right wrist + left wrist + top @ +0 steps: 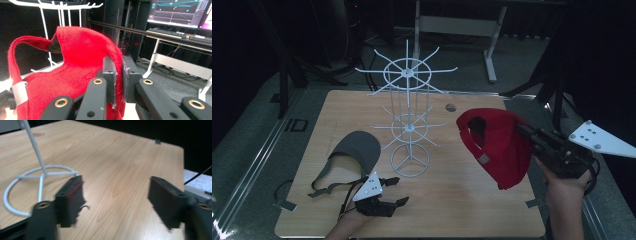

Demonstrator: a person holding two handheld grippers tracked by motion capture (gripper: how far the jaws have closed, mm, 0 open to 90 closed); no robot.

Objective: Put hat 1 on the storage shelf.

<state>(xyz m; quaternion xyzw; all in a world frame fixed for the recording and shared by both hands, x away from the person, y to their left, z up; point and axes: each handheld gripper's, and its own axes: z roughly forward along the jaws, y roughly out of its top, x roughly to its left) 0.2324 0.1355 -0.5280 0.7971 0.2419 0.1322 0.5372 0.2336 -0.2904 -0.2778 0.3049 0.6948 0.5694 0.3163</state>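
The red cap (pixel 497 147) is held clamped in the right gripper (pixel 117 75), right of the rack (pixel 408 120); hanging it on a hook seems next. The left gripper (pixel 389 192) is spread wide, empty.

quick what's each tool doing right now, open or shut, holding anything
Left tool: open, jaws spread, holding nothing, low over the table.
Right tool: shut on the red cap, held up off the table.

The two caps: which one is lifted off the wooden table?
The red fabric cap, held up by the right tongs; the grey visor cap lies on the table.
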